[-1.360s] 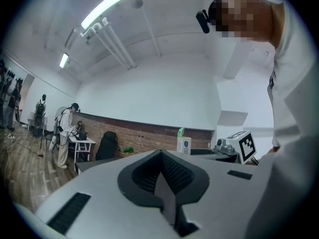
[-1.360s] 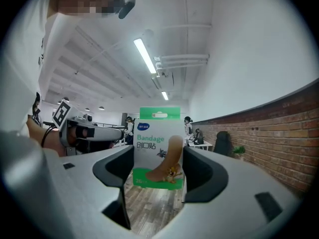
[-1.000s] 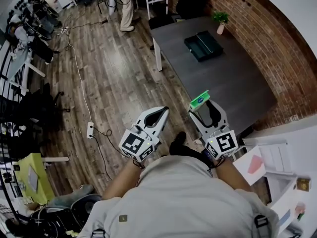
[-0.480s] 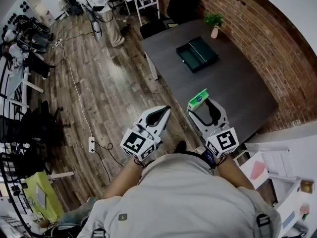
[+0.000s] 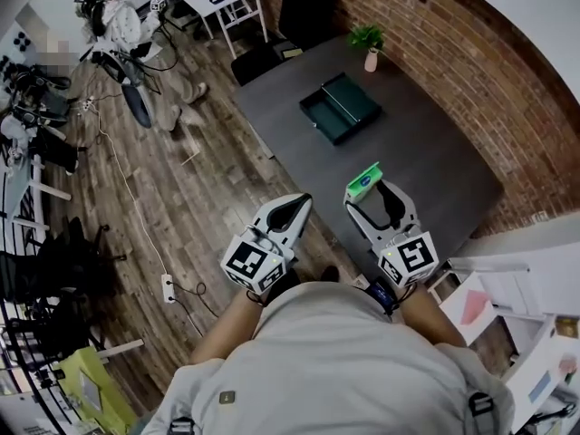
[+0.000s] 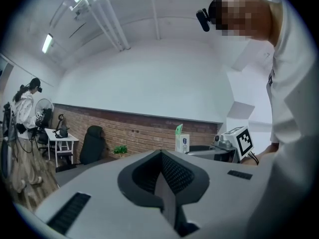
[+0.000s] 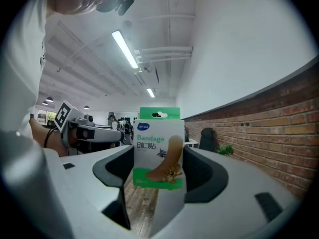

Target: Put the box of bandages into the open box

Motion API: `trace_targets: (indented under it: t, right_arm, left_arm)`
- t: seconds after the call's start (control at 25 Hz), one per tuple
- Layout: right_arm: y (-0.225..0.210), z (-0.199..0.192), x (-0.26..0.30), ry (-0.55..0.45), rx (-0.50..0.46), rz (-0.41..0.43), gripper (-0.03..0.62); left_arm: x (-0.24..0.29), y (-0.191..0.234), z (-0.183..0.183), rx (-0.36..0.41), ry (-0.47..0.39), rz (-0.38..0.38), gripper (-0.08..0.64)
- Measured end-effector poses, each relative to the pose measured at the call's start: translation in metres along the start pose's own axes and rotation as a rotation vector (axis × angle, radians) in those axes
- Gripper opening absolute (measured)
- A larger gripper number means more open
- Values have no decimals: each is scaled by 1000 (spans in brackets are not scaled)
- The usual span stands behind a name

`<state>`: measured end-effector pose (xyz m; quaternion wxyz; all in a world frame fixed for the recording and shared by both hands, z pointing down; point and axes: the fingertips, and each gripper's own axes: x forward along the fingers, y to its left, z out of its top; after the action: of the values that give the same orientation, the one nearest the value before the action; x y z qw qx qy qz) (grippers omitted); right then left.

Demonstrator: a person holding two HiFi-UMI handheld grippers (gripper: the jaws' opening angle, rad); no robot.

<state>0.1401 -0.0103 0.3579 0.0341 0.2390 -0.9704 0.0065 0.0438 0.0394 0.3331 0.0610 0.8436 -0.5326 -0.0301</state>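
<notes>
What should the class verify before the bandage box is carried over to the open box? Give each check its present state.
1. Bandage box clamped in the right gripper: ok.
2. Bandage box upright between the jaws: ok.
3. Left gripper shut and empty: ok.
4. Open box lies open on the table: ok.
5. Right gripper above the open box: not ok, well short of it.

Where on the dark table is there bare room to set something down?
The table is mostly bare: the wide near half between the open box and the right tool holding the box of bandages, and a strip between that box and the brick wall. Only the far end is busier, with the potted plant near the box.
</notes>
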Motion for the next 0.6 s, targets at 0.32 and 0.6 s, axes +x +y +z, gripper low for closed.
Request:
trace_targets:
  t: [0.32,0.6]
  right_arm:
    - [-22,1,34,29,12,-116,298]
    - [-35,11,92,40,-13,-215,298]
  left_arm:
    - [39,41,8,-9,-7,-116,15]
    - [55,108,20,12,2,-194,17]
